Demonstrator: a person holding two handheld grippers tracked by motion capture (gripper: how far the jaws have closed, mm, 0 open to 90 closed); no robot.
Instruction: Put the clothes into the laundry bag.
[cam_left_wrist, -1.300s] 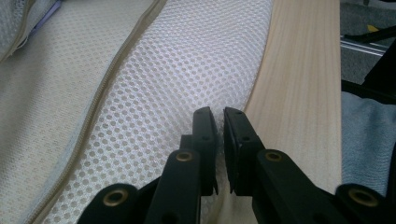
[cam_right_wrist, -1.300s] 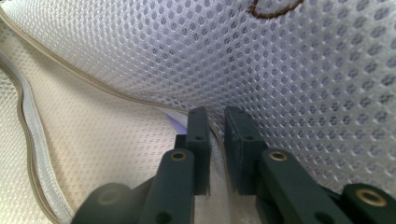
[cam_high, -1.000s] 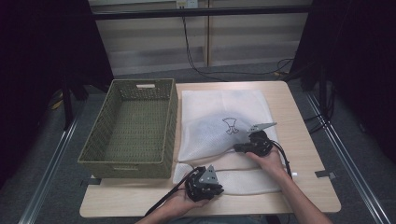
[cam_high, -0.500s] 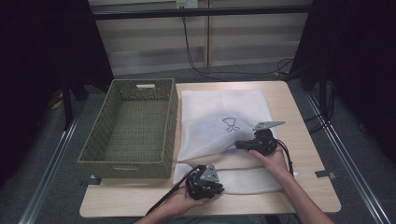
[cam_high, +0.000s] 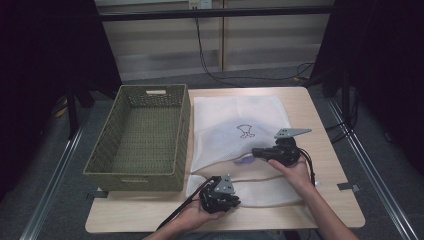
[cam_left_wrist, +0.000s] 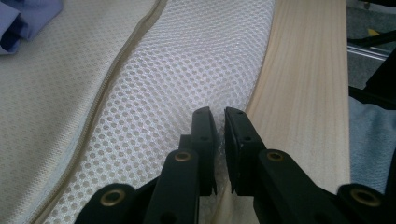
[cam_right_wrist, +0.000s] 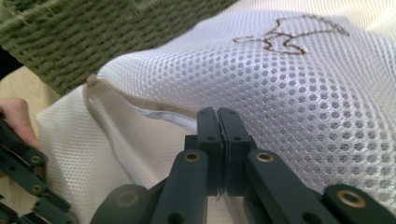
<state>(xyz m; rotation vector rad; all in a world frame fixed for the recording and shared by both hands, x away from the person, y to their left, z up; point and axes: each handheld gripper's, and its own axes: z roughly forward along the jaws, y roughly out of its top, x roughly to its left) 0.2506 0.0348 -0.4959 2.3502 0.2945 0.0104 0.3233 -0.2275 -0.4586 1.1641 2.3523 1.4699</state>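
On the counter (cam_high: 330, 200), beside the woven basket (cam_high: 142, 135), the white mesh bag (cam_high: 240, 117) is pinched by both tools: left tool (cam_left_wrist: 220, 126) at its near edge, right tool (cam_right_wrist: 218, 123) on its upper layer.

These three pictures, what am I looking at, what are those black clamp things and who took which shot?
A person sits at a wooden table holding a hand-held gripper in each hand. One picture looks down from above; the other two come from cameras riding on each gripper. On the table lie a green woven basket and a white mesh laundry bag with something purple inside. The left gripper pinches the bag's near edge; the right gripper has its jaws shut on the mesh by the zipper.
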